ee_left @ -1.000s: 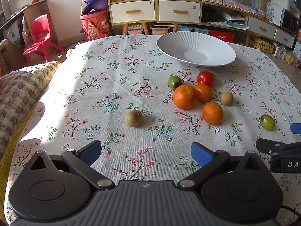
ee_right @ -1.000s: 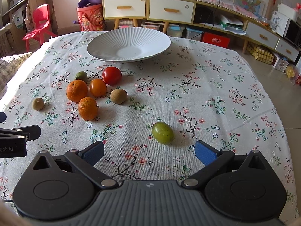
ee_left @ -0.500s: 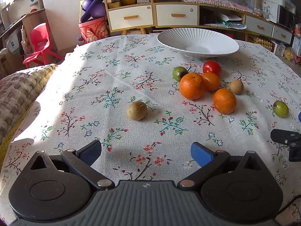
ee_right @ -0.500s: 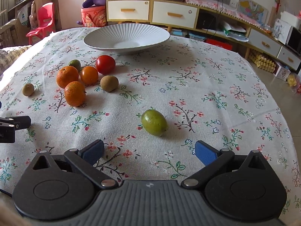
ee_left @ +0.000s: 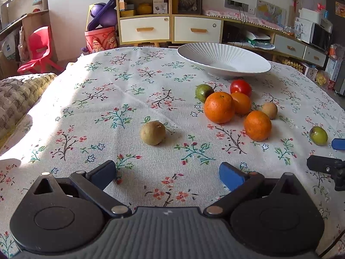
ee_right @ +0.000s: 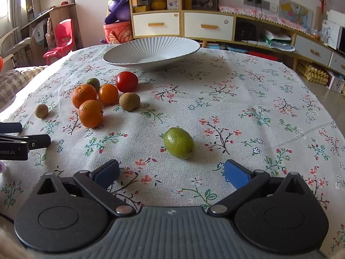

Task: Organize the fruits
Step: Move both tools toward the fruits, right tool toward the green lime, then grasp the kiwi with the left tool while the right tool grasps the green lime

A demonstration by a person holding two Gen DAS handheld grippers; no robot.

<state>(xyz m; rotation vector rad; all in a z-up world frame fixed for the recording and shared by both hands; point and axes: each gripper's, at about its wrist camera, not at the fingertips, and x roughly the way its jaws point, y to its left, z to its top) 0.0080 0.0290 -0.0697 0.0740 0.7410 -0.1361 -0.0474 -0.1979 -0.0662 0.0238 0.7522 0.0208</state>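
A white ribbed bowl [ee_left: 224, 59] stands empty at the far side of the flowered tablecloth; it also shows in the right wrist view [ee_right: 151, 50]. In front of it lie a red tomato [ee_left: 240, 87], three oranges [ee_left: 219, 107], a dark green fruit [ee_left: 203, 92] and a kiwi [ee_left: 269, 110]. A lone brown kiwi [ee_left: 153, 133] lies just ahead of my left gripper [ee_left: 168, 173], which is open and empty. A green lime [ee_right: 178, 142] lies just ahead of my right gripper [ee_right: 172, 173], also open and empty.
A knitted cushion [ee_left: 15, 99] borders the table's left edge. Behind the table stand a cabinet with drawers [ee_left: 170, 28], a red child's chair [ee_left: 38, 49] and a red toy bin [ee_left: 101, 38]. The right gripper's fingers [ee_left: 325, 165] reach in at the left view's right edge.
Both grippers have come lower and closer to the table: the kiwi looms larger before the left one, the lime before the right one. Both stay open.
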